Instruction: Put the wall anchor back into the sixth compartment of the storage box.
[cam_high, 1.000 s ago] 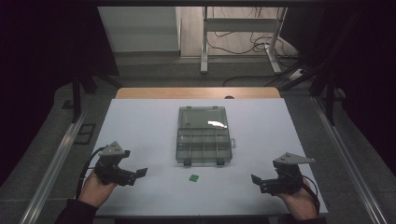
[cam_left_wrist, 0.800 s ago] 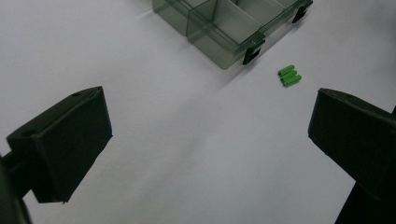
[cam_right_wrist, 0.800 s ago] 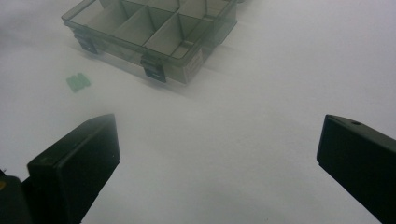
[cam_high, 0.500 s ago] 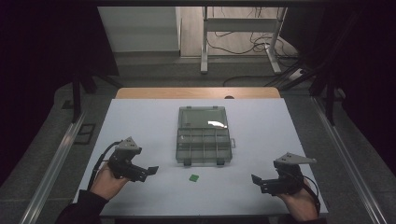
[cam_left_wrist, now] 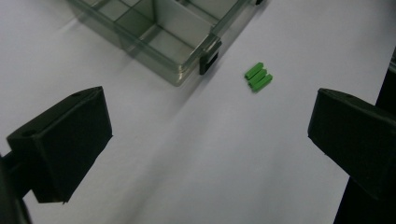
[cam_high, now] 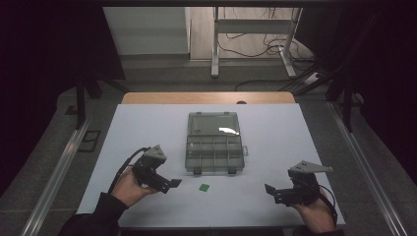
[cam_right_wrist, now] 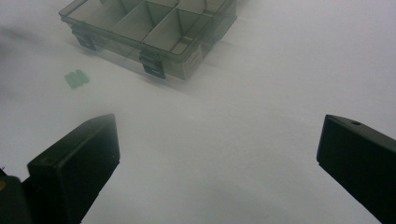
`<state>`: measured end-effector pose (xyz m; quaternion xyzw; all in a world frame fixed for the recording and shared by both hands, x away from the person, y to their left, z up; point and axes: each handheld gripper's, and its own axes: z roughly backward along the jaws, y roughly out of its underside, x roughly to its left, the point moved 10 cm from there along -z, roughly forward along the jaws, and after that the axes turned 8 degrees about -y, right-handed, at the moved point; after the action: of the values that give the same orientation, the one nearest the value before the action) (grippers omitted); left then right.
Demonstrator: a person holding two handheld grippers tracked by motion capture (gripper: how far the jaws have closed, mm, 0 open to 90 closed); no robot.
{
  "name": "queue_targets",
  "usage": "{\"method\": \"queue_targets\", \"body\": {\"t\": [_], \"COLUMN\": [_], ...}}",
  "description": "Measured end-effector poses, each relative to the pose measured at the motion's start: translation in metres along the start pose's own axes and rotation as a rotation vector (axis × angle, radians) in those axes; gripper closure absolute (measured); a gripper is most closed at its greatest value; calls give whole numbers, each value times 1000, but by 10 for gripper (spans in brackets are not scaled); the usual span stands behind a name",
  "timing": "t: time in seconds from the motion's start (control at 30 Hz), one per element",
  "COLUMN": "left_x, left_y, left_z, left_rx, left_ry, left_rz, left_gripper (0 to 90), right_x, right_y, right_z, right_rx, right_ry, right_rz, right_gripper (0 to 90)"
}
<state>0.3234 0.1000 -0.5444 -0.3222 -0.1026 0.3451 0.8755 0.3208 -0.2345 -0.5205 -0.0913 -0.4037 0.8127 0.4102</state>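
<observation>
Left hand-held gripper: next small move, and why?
Probably ease the left hand-held gripper forward toward the green pieces and lower its open jaws around them. They lie loose on the table, just in front of the open compartment box, closer to the left gripper than to the right hand-held gripper.

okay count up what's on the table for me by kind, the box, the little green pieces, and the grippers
Clear compartment box, lid open: 1
Small green pieces, lying side by side in front of the box: 3
Left gripper and right gripper, both with jaws apart and holding nothing: 2
Total: 6
</observation>
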Motion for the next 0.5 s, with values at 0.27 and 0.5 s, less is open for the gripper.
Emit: {"method": "queue_targets", "body": {"t": [0.27, 0.5], "left_x": [-17, -30], "left_y": [-12, -15], "left_z": [-22, -38], "left_rx": [41, 67], "left_ry": [50, 79], "left_rz": [-75, -98], "left_gripper": [110, 269], "right_x": [0, 0], "right_y": [0, 1], "right_z": [0, -1], "right_rx": [3, 12], "right_ry": [-2, -5], "right_rz": [-2, -1], "right_gripper": [0, 0]}}
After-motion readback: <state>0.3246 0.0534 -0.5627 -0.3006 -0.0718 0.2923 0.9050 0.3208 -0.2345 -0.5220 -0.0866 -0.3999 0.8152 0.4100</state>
